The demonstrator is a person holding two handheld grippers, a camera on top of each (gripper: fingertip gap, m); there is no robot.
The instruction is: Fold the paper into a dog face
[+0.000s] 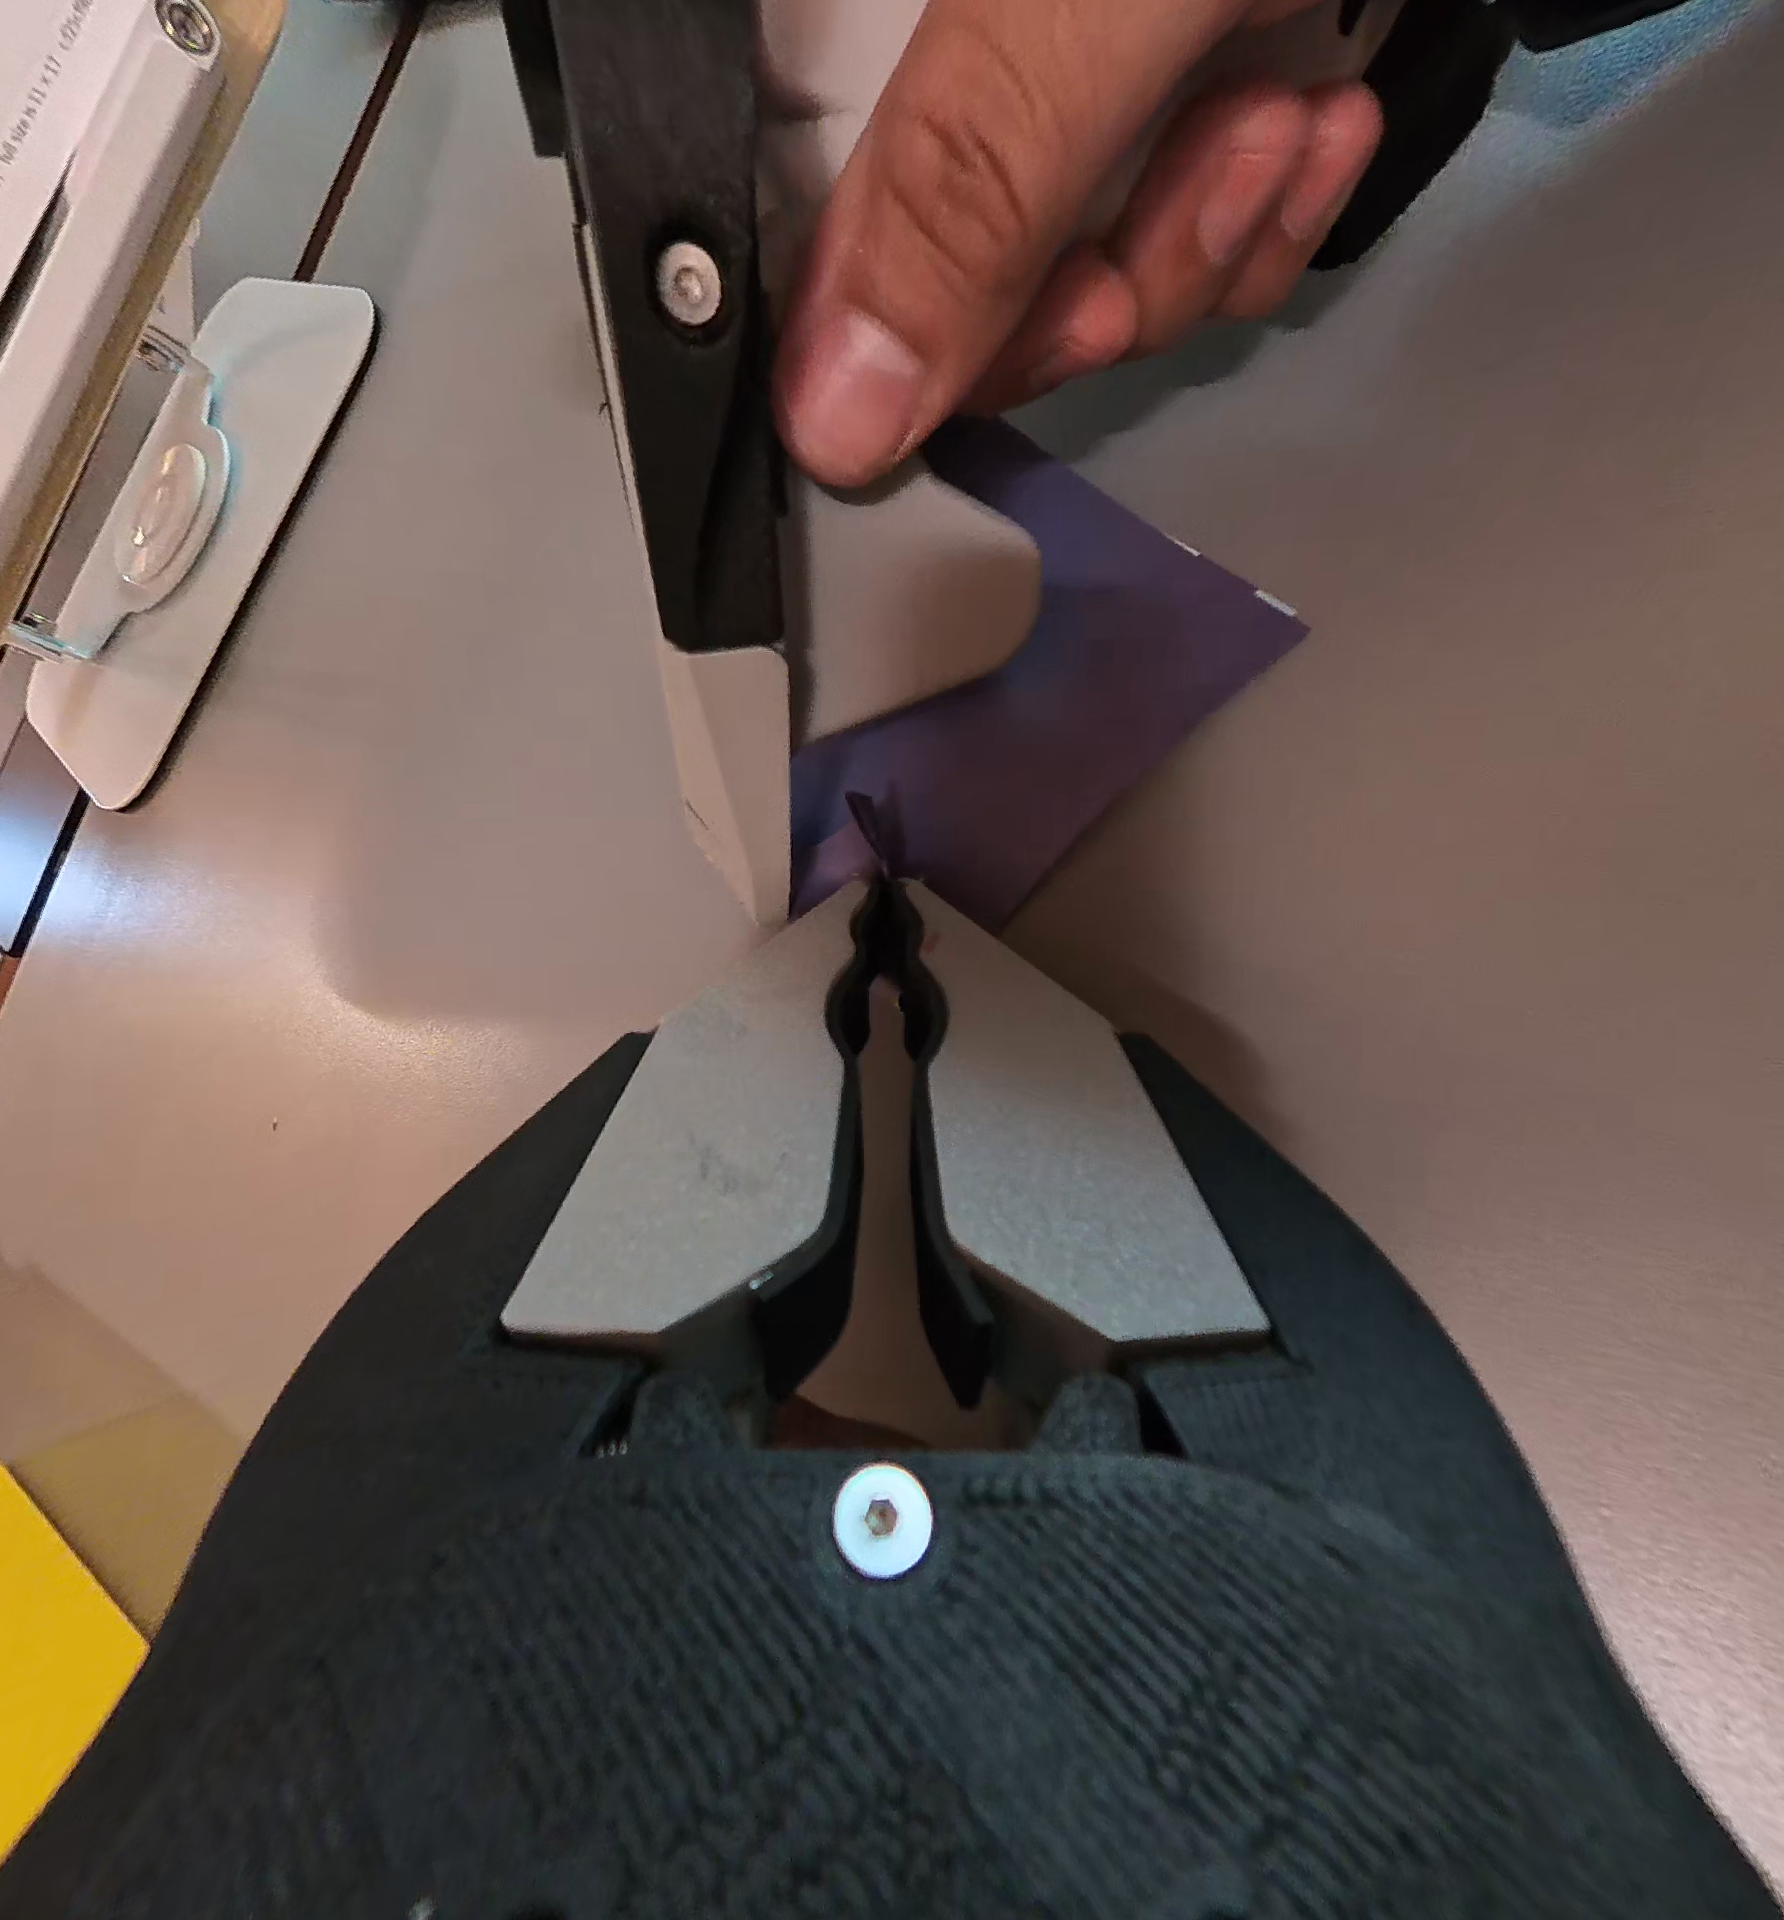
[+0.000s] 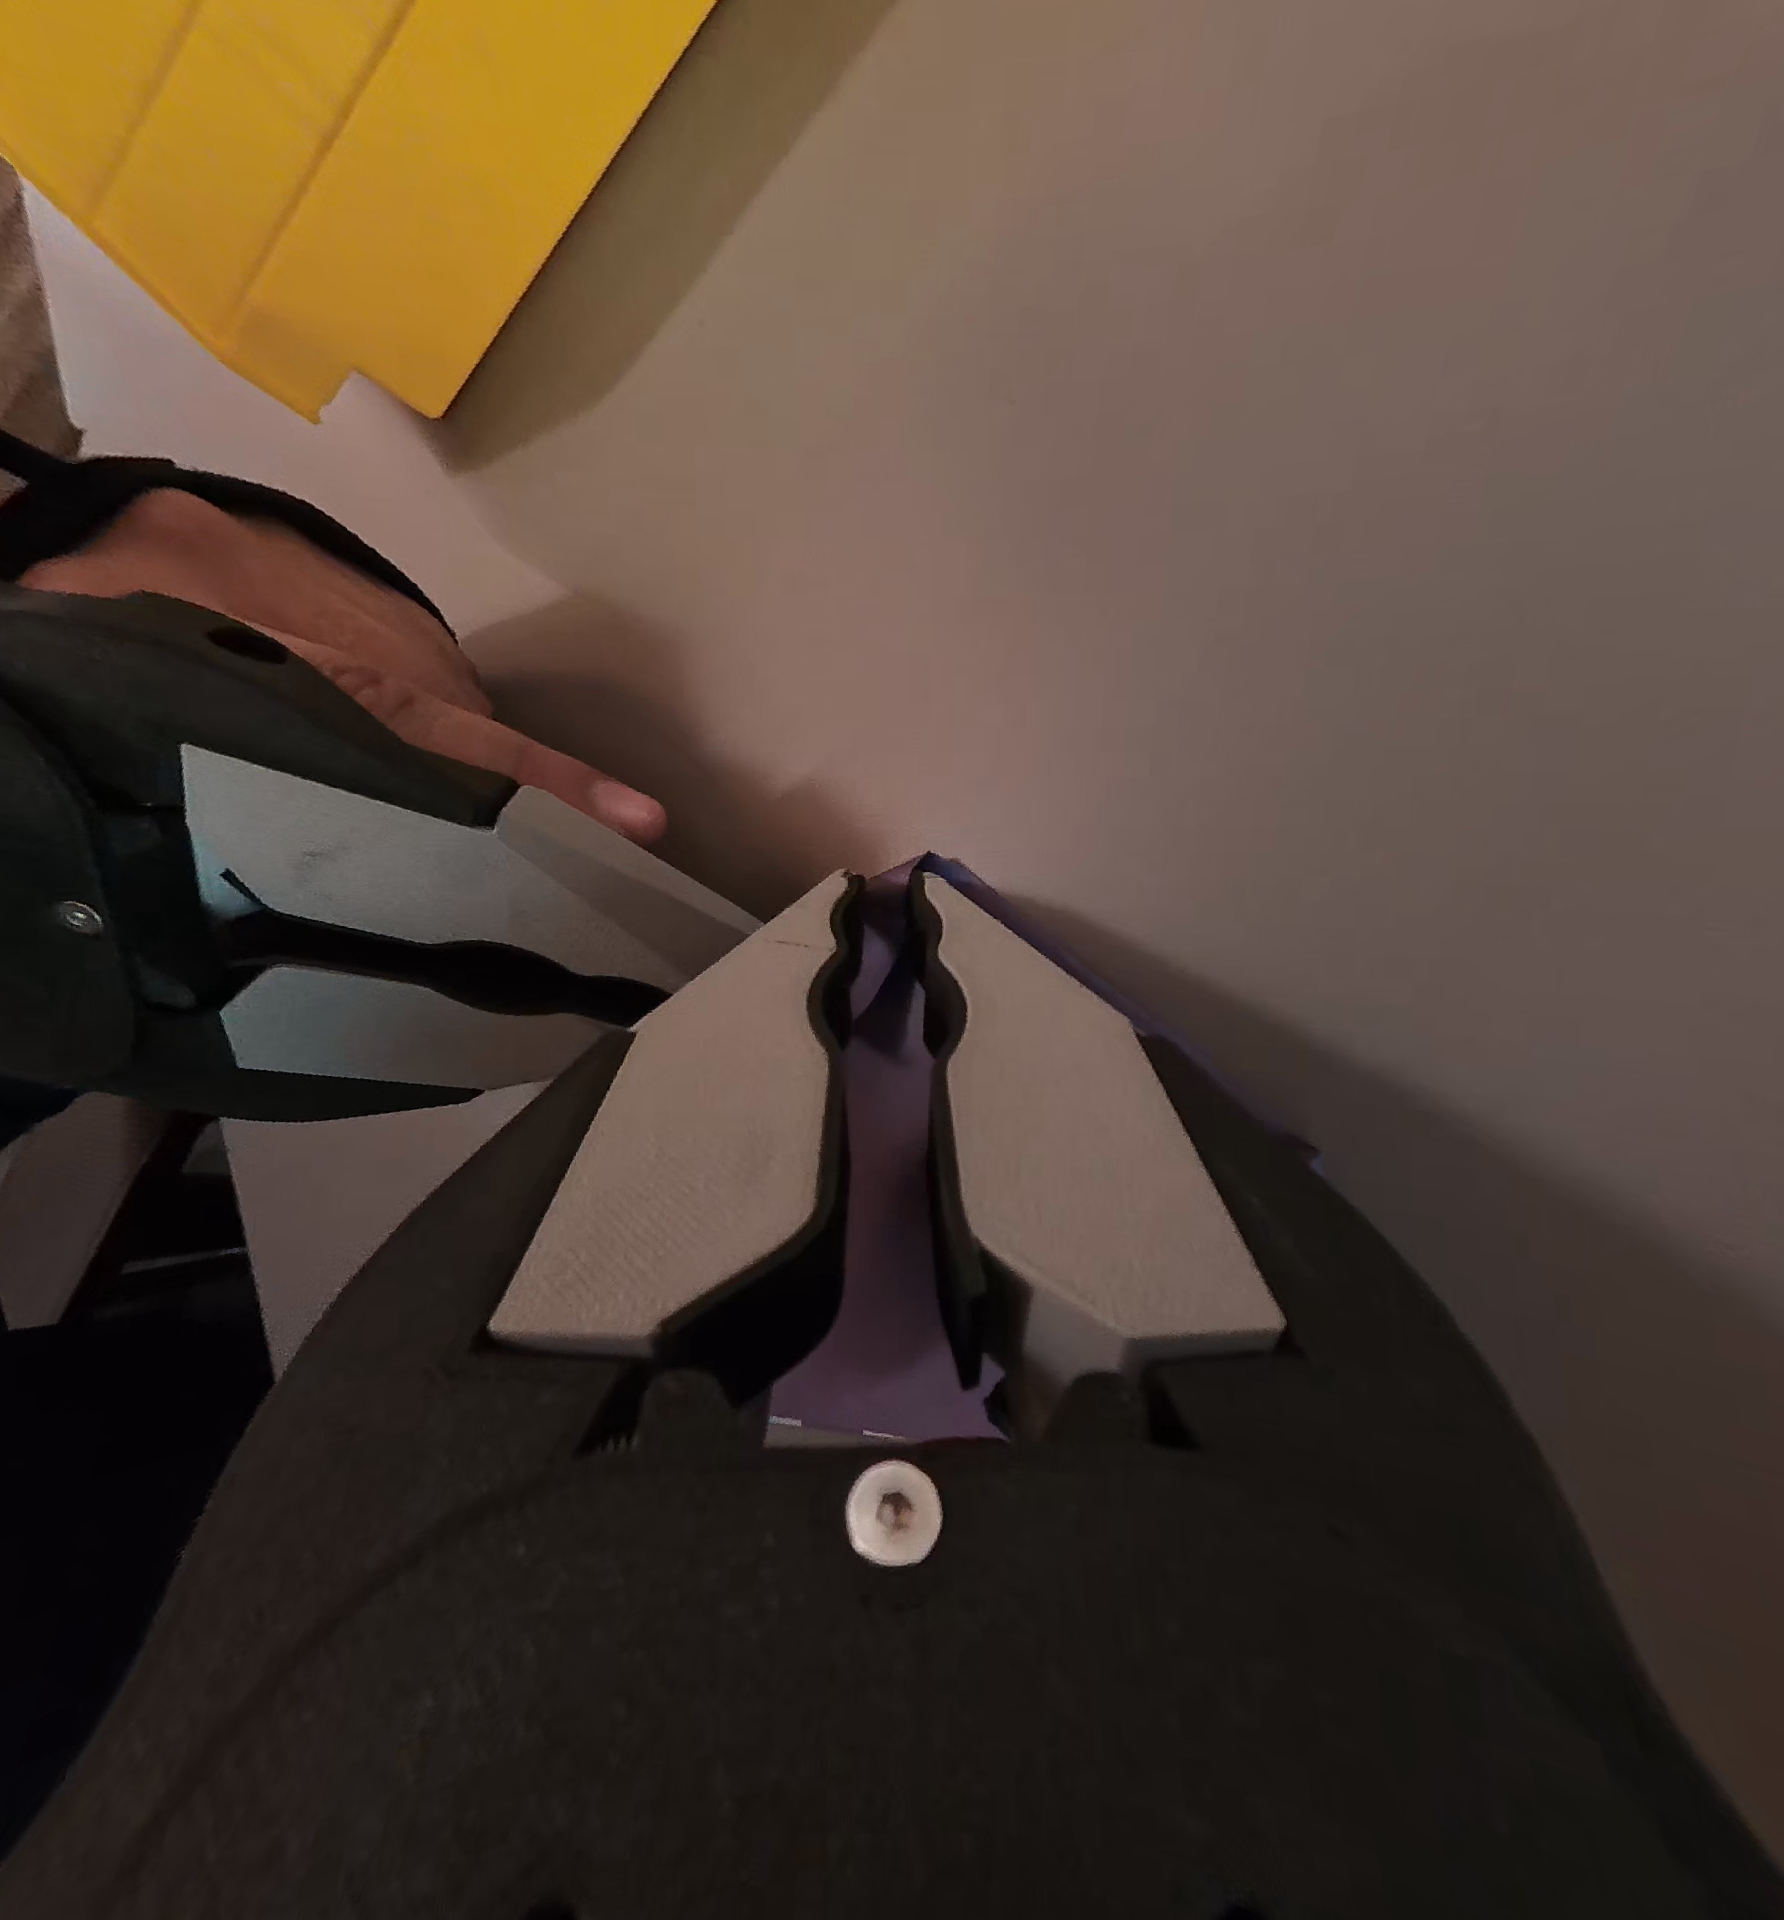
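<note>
Both claws clamped on the purple paper [image 1: 1064,748], left claw [image 1: 883,899] nipping one corner against the bench [image 1: 1490,935], right claw [image 2: 883,883] closed over a fold just beside; risk of tearing or crooked crease if pulled apart unevenly.

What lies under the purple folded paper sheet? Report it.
Only the plain beige tabletop shows around the purple folded paper sheet. The left gripper pinches its near corner; the right gripper covers most of it, so anything beneath stays hidden.
</note>
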